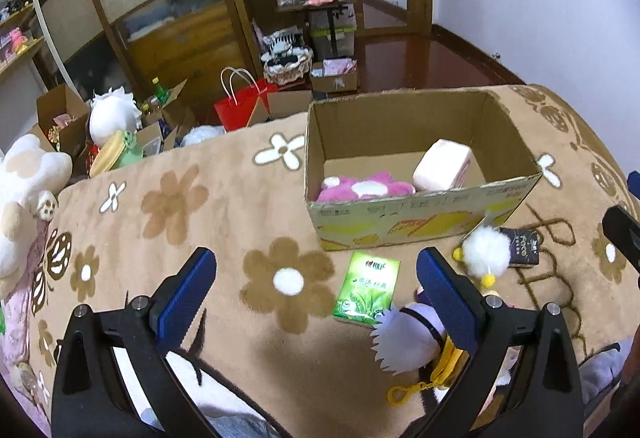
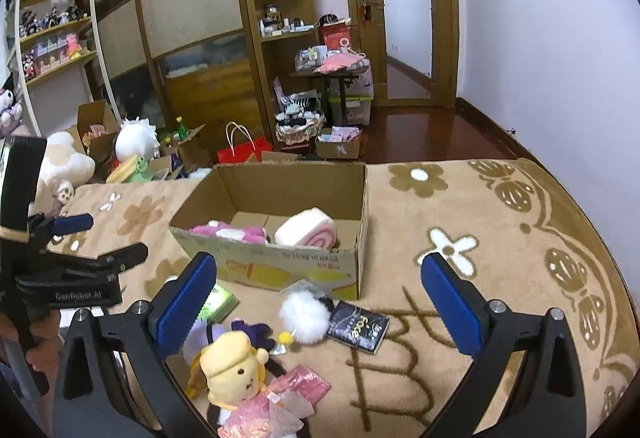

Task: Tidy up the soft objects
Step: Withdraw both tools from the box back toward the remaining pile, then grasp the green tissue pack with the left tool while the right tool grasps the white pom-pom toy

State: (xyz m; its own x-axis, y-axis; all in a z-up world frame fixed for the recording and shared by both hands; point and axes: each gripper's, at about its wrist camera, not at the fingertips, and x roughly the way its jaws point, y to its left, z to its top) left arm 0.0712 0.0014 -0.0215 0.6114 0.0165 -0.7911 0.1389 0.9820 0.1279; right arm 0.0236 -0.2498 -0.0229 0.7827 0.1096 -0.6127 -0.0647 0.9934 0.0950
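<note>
A cardboard box [image 1: 424,226] [image 2: 280,262] stands on the flowered blanket and holds a pink-and-white plush [image 1: 364,188] [image 2: 230,231] and a pink roll cushion [image 1: 442,164] [image 2: 306,232]. In front of it lie a white pompom toy [image 1: 486,252] [image 2: 306,314], a green tissue pack [image 1: 366,288] [image 2: 218,302], a dark tissue pack [image 1: 522,248] [image 2: 358,326], a purple-white plush [image 1: 408,338] and a yellow plush doll [image 2: 234,370]. My left gripper [image 1: 316,296] is open above the blanket, left of these. My right gripper [image 2: 318,302] is open over the pompom.
A pink wrapped packet [image 2: 280,398] lies by the yellow doll. A large white-and-tan plush [image 1: 24,182] sits at the blanket's left edge. Beyond the blanket are boxes, a red bag [image 1: 244,106], a basket and wooden shelves.
</note>
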